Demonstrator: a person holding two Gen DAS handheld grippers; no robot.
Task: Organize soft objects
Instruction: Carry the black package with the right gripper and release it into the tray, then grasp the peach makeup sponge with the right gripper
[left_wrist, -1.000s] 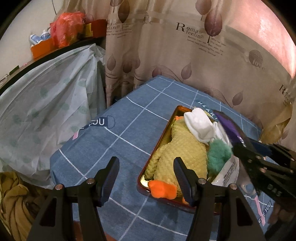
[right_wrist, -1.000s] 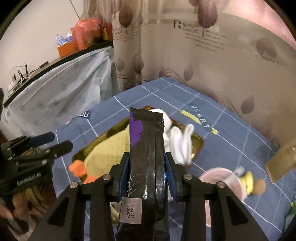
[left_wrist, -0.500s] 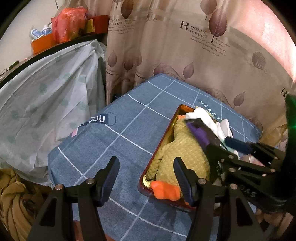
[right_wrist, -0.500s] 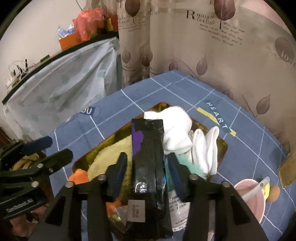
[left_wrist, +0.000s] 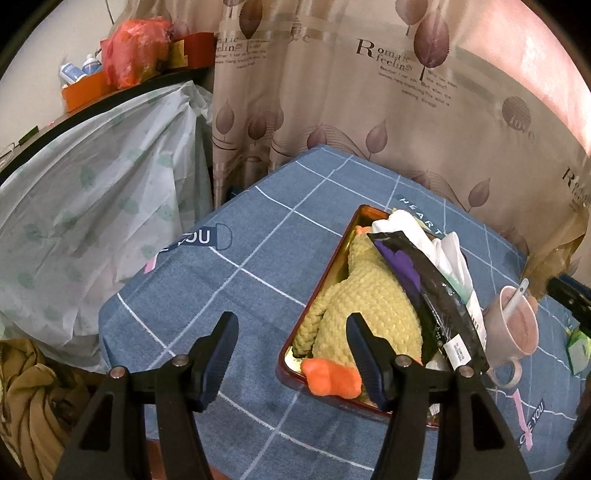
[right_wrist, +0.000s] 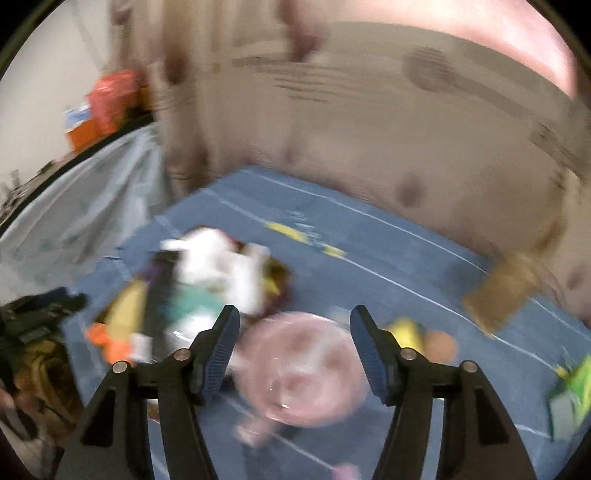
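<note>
A gold tray (left_wrist: 317, 286) on the blue tablecloth holds a yellow knitted duck (left_wrist: 365, 310), white socks (left_wrist: 410, 230) and a black and purple packet (left_wrist: 428, 295) lying across the top. My left gripper (left_wrist: 290, 341) is open and empty, just left of the tray's near corner. My right gripper (right_wrist: 293, 341) is open and empty above a pink cup (right_wrist: 303, 365); its view is blurred by motion. The tray's contents (right_wrist: 207, 273) show at its left.
The pink cup with a spoon (left_wrist: 515, 325) stands right of the tray. A green item (left_wrist: 578, 345) lies at the far right. A curtain (left_wrist: 369, 110) hangs behind the table. A plastic-covered shelf (left_wrist: 92, 184) stands at left.
My right gripper opened and let go of the black packet, which now lies in the tray. It then pulled back to the right, over the pink cup. My left gripper stayed put.
</note>
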